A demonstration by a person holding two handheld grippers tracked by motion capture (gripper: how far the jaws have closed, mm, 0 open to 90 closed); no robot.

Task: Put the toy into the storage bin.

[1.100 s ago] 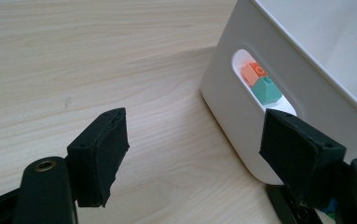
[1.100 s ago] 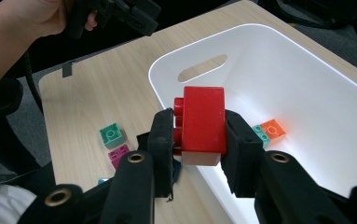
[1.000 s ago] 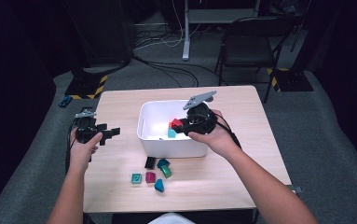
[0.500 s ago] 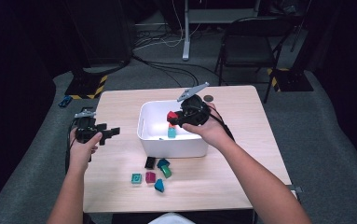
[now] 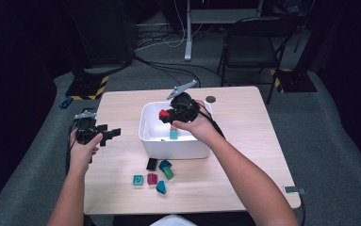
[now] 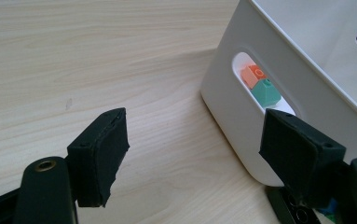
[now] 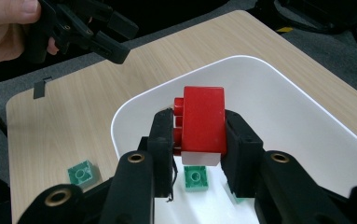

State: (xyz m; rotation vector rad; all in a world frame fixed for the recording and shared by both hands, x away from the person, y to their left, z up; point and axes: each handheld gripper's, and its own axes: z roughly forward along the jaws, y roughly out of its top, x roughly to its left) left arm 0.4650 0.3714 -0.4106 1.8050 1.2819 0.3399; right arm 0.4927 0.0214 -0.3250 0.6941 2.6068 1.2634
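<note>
Red brick [image 7: 203, 122], likely light, stiff and slick, sits pinched by its flat sides in the right gripper [image 7: 199, 140] over the bin [image 7: 306, 121]; the left gripper [image 6: 199, 154] gapes wide, empty.

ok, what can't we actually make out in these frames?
- Bin contents: high view, the right gripper and hand cover much of the inside.
- Red brick sides: right gripper view, the jaws cover them.
- Black brick: left gripper view, cut by the bottom edge and a jaw.
- Loose bricks: high view, too small for stud detail.
</note>
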